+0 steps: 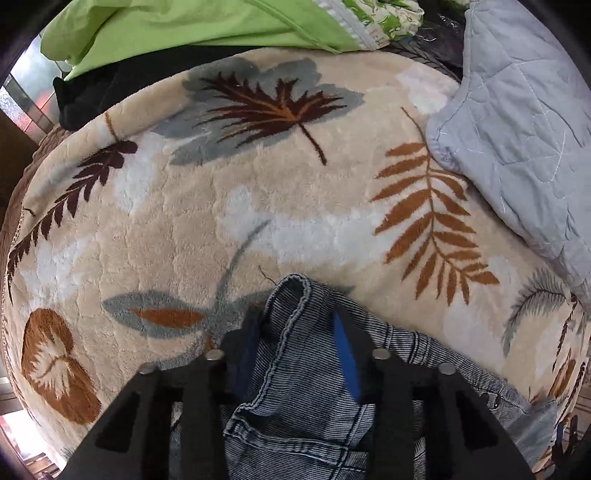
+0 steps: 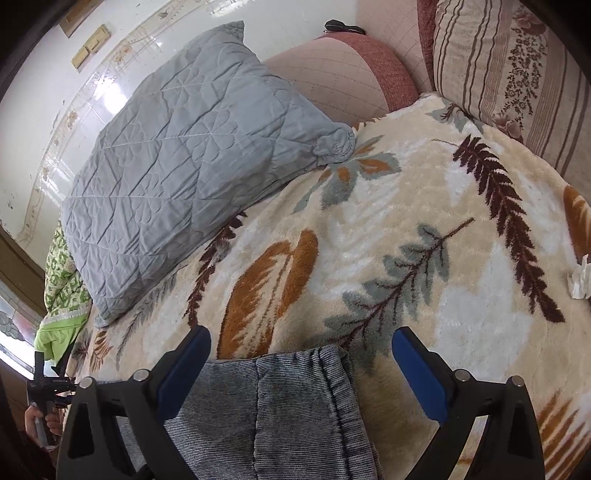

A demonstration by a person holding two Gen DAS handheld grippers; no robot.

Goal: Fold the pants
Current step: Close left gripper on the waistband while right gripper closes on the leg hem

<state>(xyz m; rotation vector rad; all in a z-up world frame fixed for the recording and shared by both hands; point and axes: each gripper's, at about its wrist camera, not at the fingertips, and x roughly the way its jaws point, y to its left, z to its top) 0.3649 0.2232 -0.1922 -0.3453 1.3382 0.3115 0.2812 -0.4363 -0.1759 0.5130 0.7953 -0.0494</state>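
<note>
**Left has the denim pinched, right hasn't bitten yet**

Quick rundown. The pants are gray-blue striped denim, lying on the bed at the near edge of the leaf-print blanket. Everything else on there (the gray quilted pillow far left in the right cam, the green cloth at the far side) sits well apart from the work area.

Left gripper: pointing steeply down, fingers drawn in on a bunched-up hemmed edge of the denim. Fabric humps up between the blue pads and both look to be pressing on it, so imo it's a real pinch, not just hovering.

Right gripper: fingers spread wide, not holding anything. A flat doubled end of the pants pokes up between them from the near edge of that view, but the pads stand clear of it on both sides, with bare blanket showing on the right side esp.

The bit that matters: in the right cam the cloth runs from the near edge away toward the far side, straight along the line the fingers point, with its seams parallel to the fingers. So the right hand is already straddling its end and basically just needs to drop and squeeze. The left is the one already committed to the fabric. My guess is the fold can't start until both ends are held.

Can't tell how the two held ends relate to each other, or whether it's waistband or leg hem, since neither cam shows the whole garment.
</note>
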